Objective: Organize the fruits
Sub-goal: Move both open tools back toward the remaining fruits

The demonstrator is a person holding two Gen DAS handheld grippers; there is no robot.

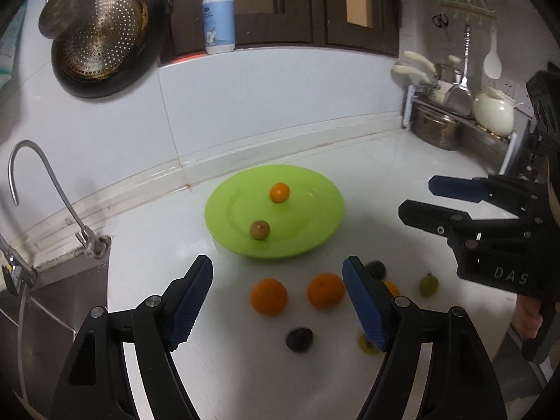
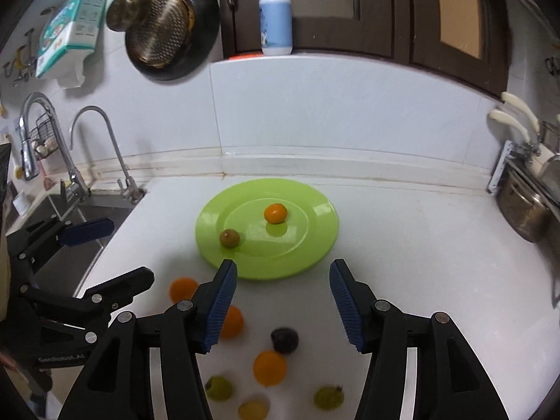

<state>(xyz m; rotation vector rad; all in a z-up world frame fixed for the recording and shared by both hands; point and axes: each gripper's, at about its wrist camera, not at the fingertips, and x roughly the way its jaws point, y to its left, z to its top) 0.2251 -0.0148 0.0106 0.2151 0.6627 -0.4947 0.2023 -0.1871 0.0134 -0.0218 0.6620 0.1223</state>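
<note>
A lime-green plate (image 1: 315,241) (image 2: 315,241) lies on the white counter and holds a small orange (image 1: 279,192) (image 2: 275,213) and a brownish-green fruit (image 1: 259,230) (image 2: 229,238). In front of it, loose on the counter, lie oranges (image 1: 268,296) (image 2: 270,367), a dark plum (image 1: 298,339) (image 2: 284,340) and greenish fruits (image 1: 428,285) (image 2: 328,398). My left gripper (image 1: 278,266) (image 2: 129,250) hangs open above the loose fruit with nothing between its blue pads. To its right, my right gripper (image 2: 282,267) (image 1: 418,196) is also open and empty, near the plate's front rim.
A steel sink (image 2: 87,210) with a curved faucet (image 1: 52,192) (image 2: 101,140) borders the counter on the left. A rack with a steel pot (image 1: 437,129) (image 2: 521,213) fills the back right corner. A pump bottle (image 1: 218,17) stands on the sill, and a pan with a colander (image 1: 101,35) hangs on the wall.
</note>
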